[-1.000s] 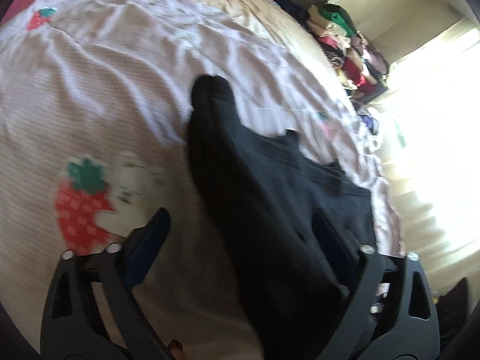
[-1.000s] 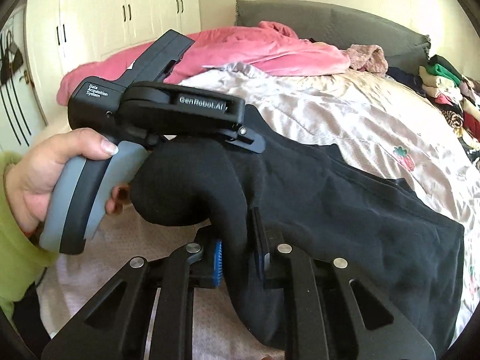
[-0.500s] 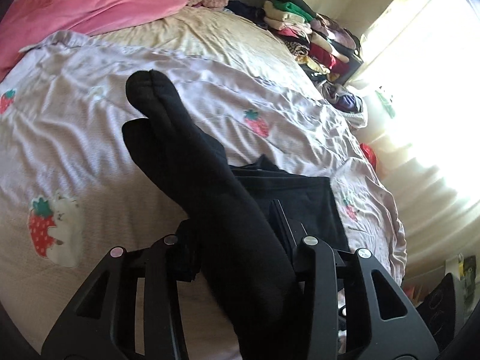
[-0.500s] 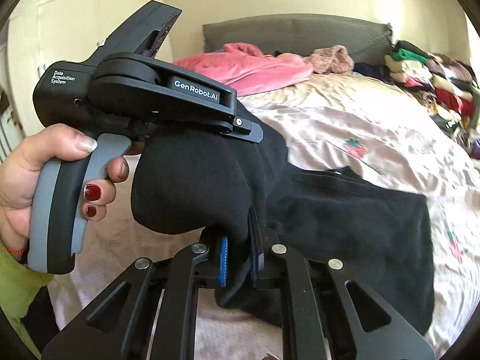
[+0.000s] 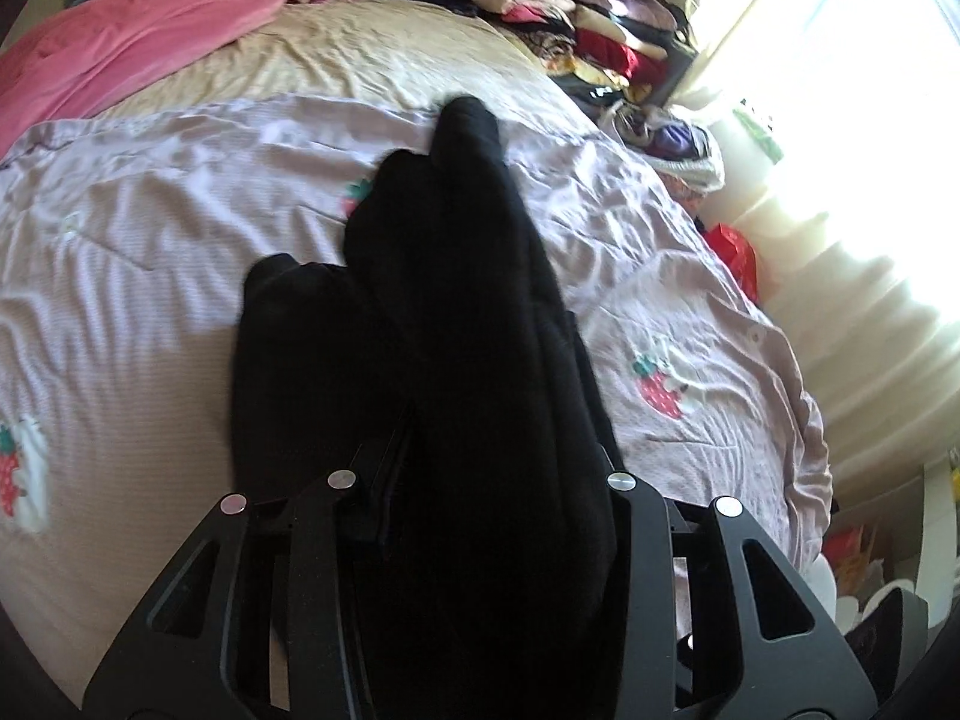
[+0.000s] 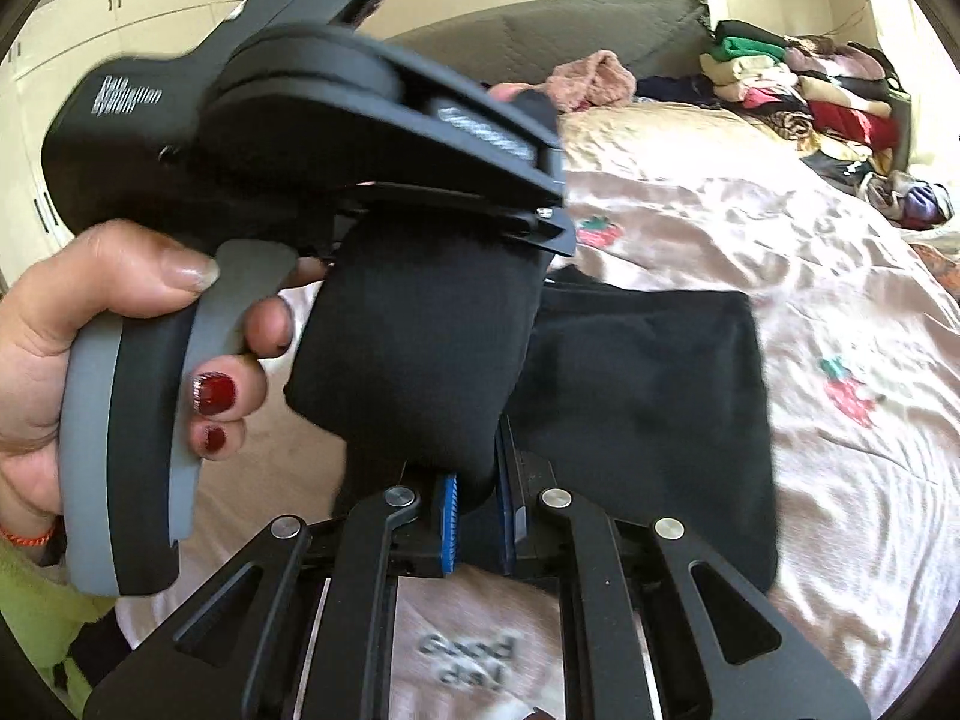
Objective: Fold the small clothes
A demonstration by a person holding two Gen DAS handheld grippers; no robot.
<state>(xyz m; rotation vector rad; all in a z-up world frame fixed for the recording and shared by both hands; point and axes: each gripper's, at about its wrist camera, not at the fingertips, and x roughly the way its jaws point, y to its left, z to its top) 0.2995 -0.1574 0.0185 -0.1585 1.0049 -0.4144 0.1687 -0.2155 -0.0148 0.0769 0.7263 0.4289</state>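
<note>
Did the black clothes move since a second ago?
Yes. The black clothes now lie folded and bunched nearer on the bed, no longer stretched toward its right edge, with both tongs gripping them.

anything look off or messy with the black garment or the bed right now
Nothing damaged or spilled. The black garment is only half folded: one end lies flat on the strawberry-print sheet, the other is bunched and lifted, clamped by the left gripper and right gripper. The sheet is wrinkled, and clothes are piled at the far edge.
</note>
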